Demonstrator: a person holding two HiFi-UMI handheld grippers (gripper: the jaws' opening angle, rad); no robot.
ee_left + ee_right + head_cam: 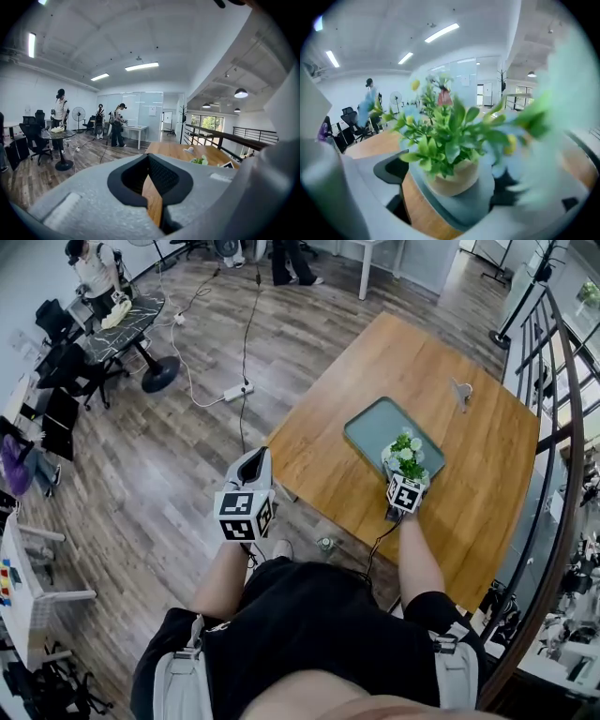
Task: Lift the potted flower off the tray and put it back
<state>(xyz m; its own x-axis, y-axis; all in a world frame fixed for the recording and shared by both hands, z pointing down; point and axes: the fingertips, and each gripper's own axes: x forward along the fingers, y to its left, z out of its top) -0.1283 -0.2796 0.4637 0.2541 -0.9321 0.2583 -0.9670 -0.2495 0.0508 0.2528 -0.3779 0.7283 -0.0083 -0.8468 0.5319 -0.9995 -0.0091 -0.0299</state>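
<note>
On the tray's near corner: the potted flower is standing upright, its tan pot resting on the grey-blue surface close to the rim, with green leaves and pale blooms spreading above it.
Tray: is lying at an angle on the wooden tabletop, towards its middle.
Right gripper: is reaching in from the person's side, with the pot sitting between its fingers. In the right gripper view the fingers are standing wide apart. A strip of tray and wood is showing between the finger at that view's left and the pot, so they are not pressing on it.
Left gripper: is hovering just beside the tabletop's near corner, over the plank floor. Its fingers are meeting at the tips and gripping nothing, with only a sliver of tabletop showing through the slit behind them.
Small grey object: is lying near the tabletop's far corner, well apart from the tray, and is too small to identify.
Background: a person is standing by a round dark table, and a power strip is lying on the floor.
</note>
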